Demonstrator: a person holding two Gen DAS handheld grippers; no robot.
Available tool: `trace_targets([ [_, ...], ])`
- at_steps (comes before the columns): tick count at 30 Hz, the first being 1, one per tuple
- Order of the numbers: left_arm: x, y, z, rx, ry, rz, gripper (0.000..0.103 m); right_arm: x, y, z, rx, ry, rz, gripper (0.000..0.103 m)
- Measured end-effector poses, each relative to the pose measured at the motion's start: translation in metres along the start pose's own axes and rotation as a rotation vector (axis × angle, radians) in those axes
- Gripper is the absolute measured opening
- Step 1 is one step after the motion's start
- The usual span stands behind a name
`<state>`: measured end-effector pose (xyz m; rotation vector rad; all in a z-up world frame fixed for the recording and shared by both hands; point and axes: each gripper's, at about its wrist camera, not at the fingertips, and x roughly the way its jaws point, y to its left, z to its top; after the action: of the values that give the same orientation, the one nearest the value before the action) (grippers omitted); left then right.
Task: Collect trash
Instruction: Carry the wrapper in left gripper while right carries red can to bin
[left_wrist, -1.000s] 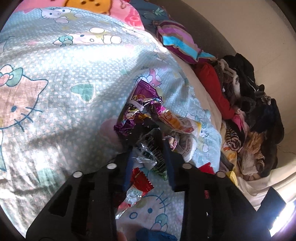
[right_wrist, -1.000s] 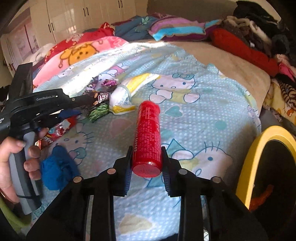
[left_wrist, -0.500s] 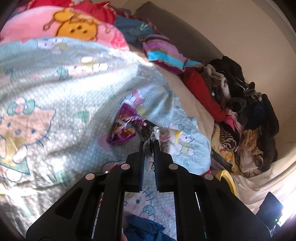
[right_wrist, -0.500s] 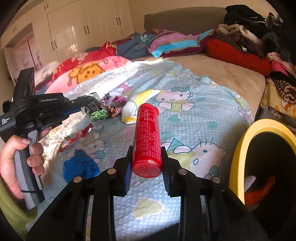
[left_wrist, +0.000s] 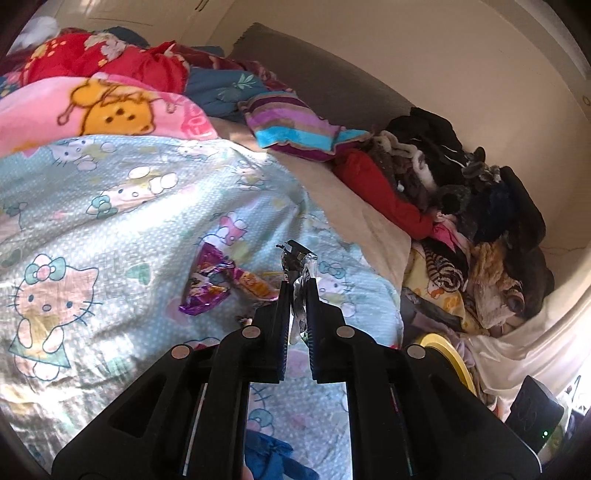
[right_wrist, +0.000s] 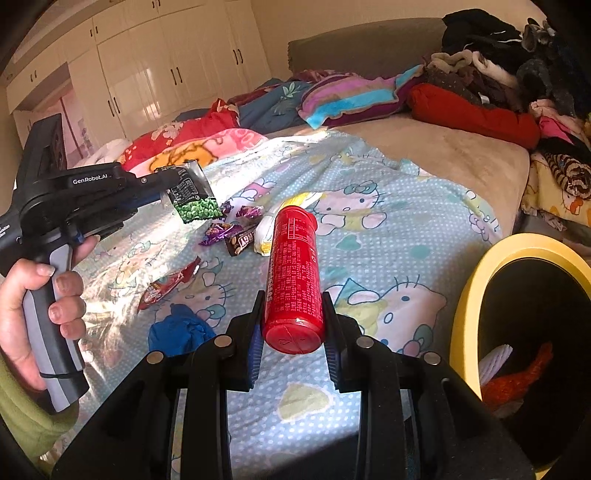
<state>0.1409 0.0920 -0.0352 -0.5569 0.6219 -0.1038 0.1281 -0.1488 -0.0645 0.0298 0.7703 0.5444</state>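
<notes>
The right gripper (right_wrist: 292, 325) clamps the red can (right_wrist: 293, 280) lengthwise between its fingers, yellow-rimmed bin (right_wrist: 476, 280) just rightward; the left gripper (left_wrist: 295, 291) pinches a wrapper (left_wrist: 298, 266).

I see a bed (right_wrist: 461, 162) with a light-blue cartoon-cat sheet (right_wrist: 369, 229) over most of it, tan cover bare at the far right. On the sheet: purple wrappers (right_wrist: 236, 221), a brown snack wrapper (right_wrist: 242, 240), a white-yellow packet (right_wrist: 266, 229), a red wrapper (right_wrist: 170, 282), a crumpled blue cloth (right_wrist: 181, 330). Pink and red blankets (right_wrist: 192, 144) far left, striped pillow (right_wrist: 354, 96) at the head, clothes pile (right_wrist: 517, 66) along the right edge.
</notes>
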Motion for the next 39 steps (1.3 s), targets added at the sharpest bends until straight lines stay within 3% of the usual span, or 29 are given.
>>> trace_targets([
  [39,-0.009,-0.099,-0.026,0.174,0.043,-0.140,0.005,-0.074,-0.063,0.001,0.132,-0.134,-0.068,0.027],
])
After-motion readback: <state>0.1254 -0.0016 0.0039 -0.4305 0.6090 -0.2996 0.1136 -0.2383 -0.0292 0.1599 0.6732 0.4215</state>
